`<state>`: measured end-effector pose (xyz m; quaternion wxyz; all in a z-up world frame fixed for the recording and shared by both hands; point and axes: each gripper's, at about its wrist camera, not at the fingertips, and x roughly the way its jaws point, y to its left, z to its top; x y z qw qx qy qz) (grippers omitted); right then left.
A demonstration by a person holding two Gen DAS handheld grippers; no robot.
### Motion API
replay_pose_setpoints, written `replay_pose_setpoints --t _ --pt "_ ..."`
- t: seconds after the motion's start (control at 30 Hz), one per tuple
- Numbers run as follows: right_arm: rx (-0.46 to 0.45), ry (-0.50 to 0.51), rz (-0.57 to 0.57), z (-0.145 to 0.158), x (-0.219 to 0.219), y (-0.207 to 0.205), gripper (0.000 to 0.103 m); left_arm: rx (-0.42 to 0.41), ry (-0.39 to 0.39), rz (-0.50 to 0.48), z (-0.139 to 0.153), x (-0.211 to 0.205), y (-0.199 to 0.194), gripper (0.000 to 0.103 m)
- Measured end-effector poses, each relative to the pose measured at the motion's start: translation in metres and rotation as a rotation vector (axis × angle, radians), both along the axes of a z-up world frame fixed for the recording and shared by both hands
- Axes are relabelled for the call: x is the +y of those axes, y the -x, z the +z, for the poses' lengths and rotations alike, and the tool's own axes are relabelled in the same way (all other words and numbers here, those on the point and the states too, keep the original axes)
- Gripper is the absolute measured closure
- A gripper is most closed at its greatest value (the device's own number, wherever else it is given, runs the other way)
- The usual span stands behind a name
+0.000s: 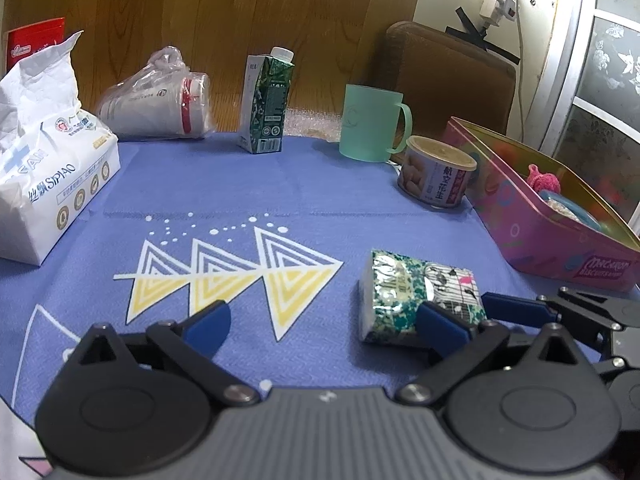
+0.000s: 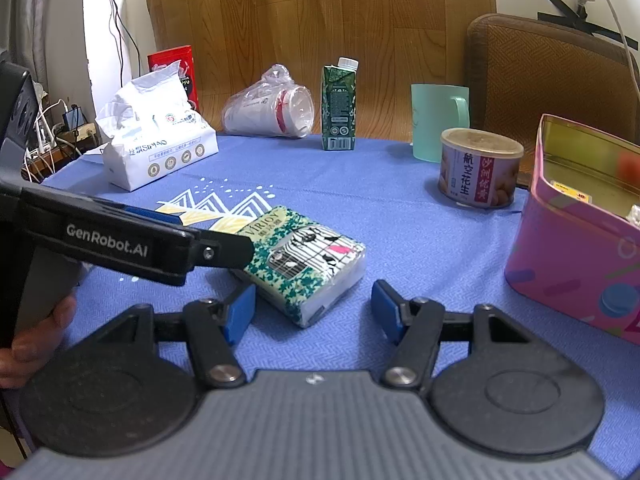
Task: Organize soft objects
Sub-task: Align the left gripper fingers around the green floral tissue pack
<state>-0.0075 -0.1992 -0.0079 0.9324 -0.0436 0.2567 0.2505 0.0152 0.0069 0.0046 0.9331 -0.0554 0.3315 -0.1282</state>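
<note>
A small green-patterned tissue pack [image 1: 416,296] lies flat on the blue tablecloth [image 1: 248,200]; it also shows in the right wrist view [image 2: 308,260]. My left gripper [image 1: 324,326] is open, its right finger beside the pack's near edge. My right gripper [image 2: 314,310] is open, its fingers on either side of the pack's near corner, not closed on it. A pink tin box [image 1: 560,216] at the right holds soft items, among them a pink knitted piece [image 1: 542,178]. The tin shows in the right wrist view [image 2: 576,252]. A large white tissue pack [image 1: 44,184] sits at the left [image 2: 156,148].
At the back stand a bagged stack of paper cups [image 1: 160,100], a green drink carton [image 1: 266,104], a mint mug [image 1: 374,122] and a peanut can [image 1: 438,172]. A brown chair back [image 1: 448,76] rises behind the table. The left gripper's arm [image 2: 132,244] crosses the right wrist view.
</note>
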Motion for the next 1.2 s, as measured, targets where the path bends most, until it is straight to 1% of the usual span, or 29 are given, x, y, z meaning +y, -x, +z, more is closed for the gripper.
replay_pose_setpoints --t 0.1,0.37,0.63,0.77,0.97,1.13,1.2 --pt "-0.002 0.005 0.000 -0.001 0.001 0.001 0.037 -0.005 -0.020 0.001 -0.001 -0.003 0.000 0.000" --pt "-0.005 0.010 0.002 -0.001 0.000 0.000 0.036 -0.007 -0.044 -0.007 -0.001 -0.005 0.000 0.000" --pt "-0.006 0.010 0.002 -0.002 0.000 0.001 0.036 -0.006 -0.068 -0.043 -0.002 -0.005 0.000 0.000" --pt "-0.006 0.009 0.001 -0.002 0.001 0.001 0.036 -0.007 -0.062 -0.045 -0.002 -0.004 0.001 0.000" --pt "-0.003 0.001 0.003 -0.002 0.000 0.001 0.036 -0.009 -0.029 -0.043 -0.002 0.002 0.003 0.000" --pt "-0.001 -0.005 0.005 -0.002 -0.001 0.000 0.036 -0.008 -0.022 -0.036 -0.001 0.004 0.004 0.000" --pt "-0.001 -0.007 0.006 -0.002 -0.002 0.000 0.036 -0.007 -0.004 -0.030 -0.001 0.007 0.005 0.000"
